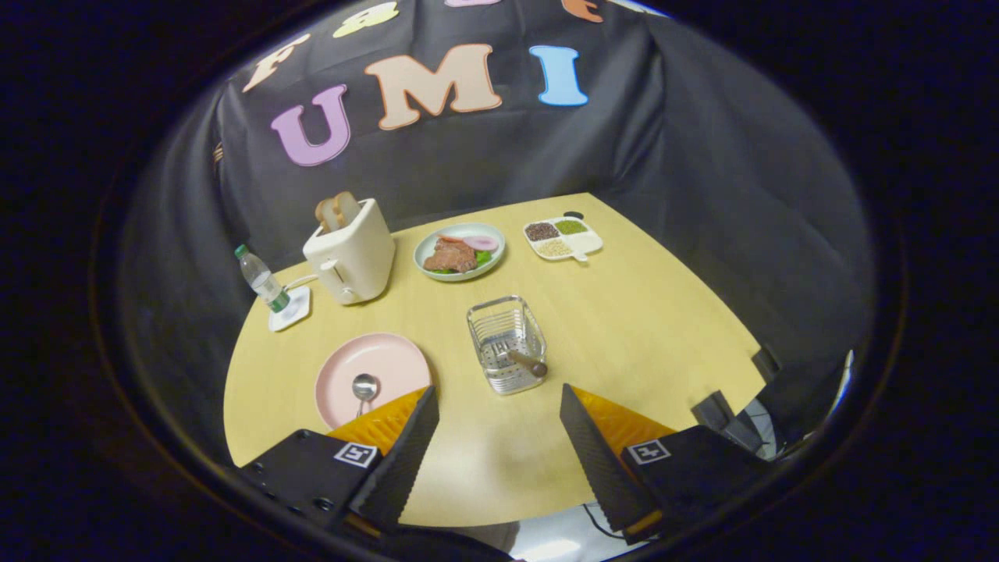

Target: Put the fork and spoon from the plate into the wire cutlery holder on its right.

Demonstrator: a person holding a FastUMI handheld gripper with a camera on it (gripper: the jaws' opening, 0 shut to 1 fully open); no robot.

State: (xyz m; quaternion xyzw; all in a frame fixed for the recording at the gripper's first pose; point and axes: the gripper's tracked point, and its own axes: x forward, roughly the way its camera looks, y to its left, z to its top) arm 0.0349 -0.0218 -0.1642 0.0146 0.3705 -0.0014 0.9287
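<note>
Spoon (364,385) lies on the pink plate (373,367), bowl up toward plate centre, handle running toward the left finger and partly hidden by it. Fork (524,361) already sits in the wire cutlery holder (506,343), tines down inside, brown handle end poking over the near right rim. Holder stands on the yellow table (640,328), right of the plate, just ahead of the fingers. Gripper (499,410) hovers over the near table edge, fingers spread wide apart, nothing between them but bare tabletop. Left finger tip overlaps the plate's near rim; right finger tip sits just below the holder. Further back: white toaster (351,251) with bread slices up, water bottle (262,279) on a white coaster (290,309) left of it, a green plate of food (460,250), and a divided tray (562,237) with grains, well beyond the holder.
</note>
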